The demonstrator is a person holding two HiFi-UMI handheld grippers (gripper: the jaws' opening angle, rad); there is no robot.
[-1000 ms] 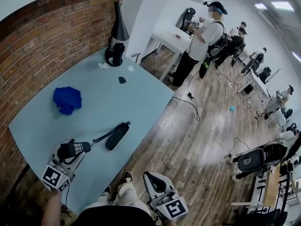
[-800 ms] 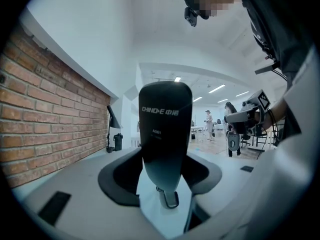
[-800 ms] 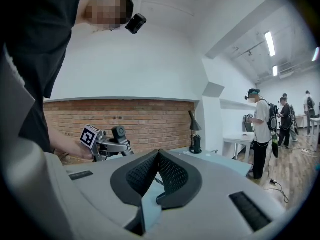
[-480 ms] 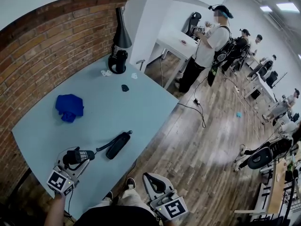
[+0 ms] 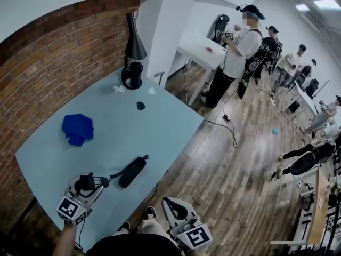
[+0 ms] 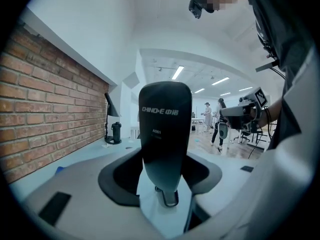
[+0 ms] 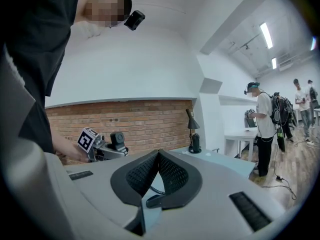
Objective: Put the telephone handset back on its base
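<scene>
**Handset off base, held in left gripper**

Left gripper (image 5: 85, 186): clamped on handset (image 5: 96, 182), over the near table (image 5: 128, 129) edge.
Base (image 5: 132, 172): flat on table, just right of handset, cord between them.
Right gripper (image 5: 177, 210): jaws together, empty, beyond table.

"What lies ahead of the left claw (image 5: 91, 185)?"

"The base (image 5: 132, 172), near on its right. The cord (image 5: 113, 175) from the handset (image 6: 165, 134) bridges the gap. Beyond them the table (image 5: 122, 135) is bare."

"To its left?"

"A blue cloth (image 5: 78, 128), well ahead by the brick wall (image 5: 48, 63)."

"The right claw (image 5: 176, 206)?"

"Beside the table's edge, with open floor (image 5: 224, 185) to its right."
</scene>
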